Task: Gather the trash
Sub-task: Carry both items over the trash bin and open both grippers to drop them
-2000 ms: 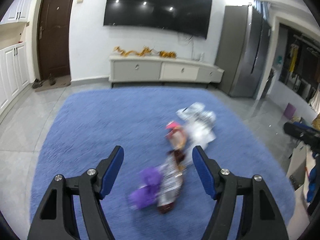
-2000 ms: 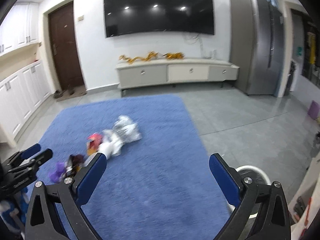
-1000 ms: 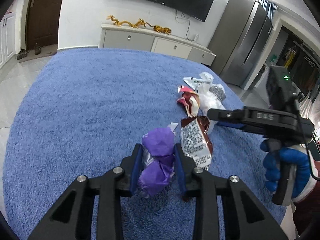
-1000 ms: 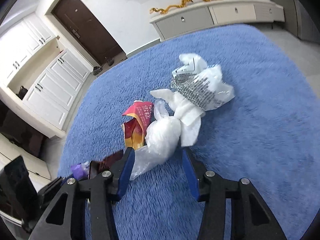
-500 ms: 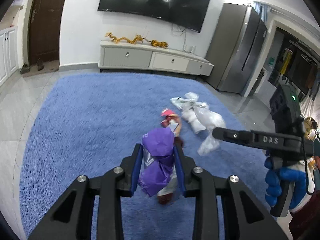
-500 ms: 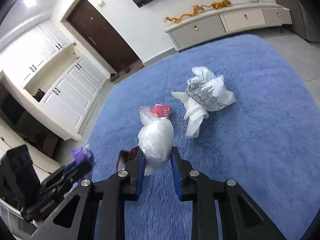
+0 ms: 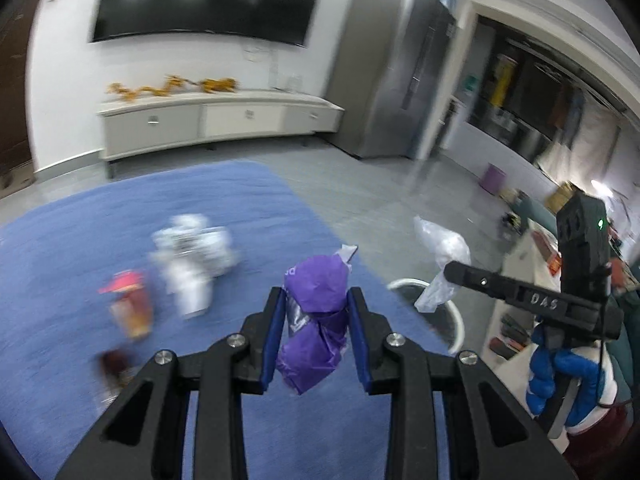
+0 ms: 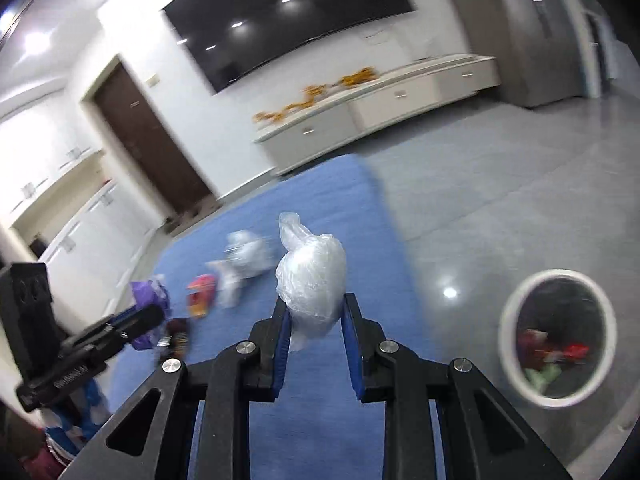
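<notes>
A: Where is the trash sitting?
B: The left tool [image 7: 316,330] is pinching a crumpled purple wrapper [image 7: 316,320]; the right tool [image 8: 314,330] is squeezing a clear plastic bag [image 8: 312,284], both above the blue rug [image 8: 328,420].
A: Around them?
B: Blurry wrappers [image 7: 188,256] are lying on the rug; a white-rimmed bin [image 8: 516,376] is standing on the grey floor [image 8: 500,208].

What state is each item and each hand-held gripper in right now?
Left hand-held gripper: shut on purple wrapper, lifted.
Purple wrapper: crumpled, clamped, off the rug.
Right hand-held gripper: shut on clear plastic bag.
Clear plastic bag: bunched, held in the air.
White trash bin: upright, open, some trash inside.
White packaging: lying on blue rug.
Red wrapper: lying on rug, blurred.
</notes>
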Available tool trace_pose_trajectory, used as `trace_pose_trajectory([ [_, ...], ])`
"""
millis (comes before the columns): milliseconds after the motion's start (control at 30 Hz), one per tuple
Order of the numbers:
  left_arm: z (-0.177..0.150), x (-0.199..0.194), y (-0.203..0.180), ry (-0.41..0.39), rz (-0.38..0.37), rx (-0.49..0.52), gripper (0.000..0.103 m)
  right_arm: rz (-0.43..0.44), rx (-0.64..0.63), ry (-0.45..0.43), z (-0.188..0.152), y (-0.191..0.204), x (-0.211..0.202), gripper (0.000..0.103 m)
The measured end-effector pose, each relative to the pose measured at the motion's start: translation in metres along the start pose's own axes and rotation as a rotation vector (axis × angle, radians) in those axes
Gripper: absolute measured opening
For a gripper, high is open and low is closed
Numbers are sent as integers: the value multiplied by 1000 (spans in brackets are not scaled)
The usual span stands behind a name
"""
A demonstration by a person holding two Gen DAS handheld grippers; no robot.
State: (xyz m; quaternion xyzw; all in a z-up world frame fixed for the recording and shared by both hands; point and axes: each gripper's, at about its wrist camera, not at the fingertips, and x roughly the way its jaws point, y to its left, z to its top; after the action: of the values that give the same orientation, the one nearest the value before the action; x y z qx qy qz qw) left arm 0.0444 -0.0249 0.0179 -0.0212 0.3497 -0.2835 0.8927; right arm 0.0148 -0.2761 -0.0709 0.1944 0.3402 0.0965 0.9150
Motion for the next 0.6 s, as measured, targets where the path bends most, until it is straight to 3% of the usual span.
trace_pose_trajectory([
  [133,23,59,-62,64,-85,61,29,-145,83,-19,2,-73,-19,23],
  [333,42,159,-144,167,-155,132,29,-321,191,13,-4,-163,-19,23],
  [600,45,261,-204,269,-188,134,30,-399,303,77,-13,-230,15,23],
])
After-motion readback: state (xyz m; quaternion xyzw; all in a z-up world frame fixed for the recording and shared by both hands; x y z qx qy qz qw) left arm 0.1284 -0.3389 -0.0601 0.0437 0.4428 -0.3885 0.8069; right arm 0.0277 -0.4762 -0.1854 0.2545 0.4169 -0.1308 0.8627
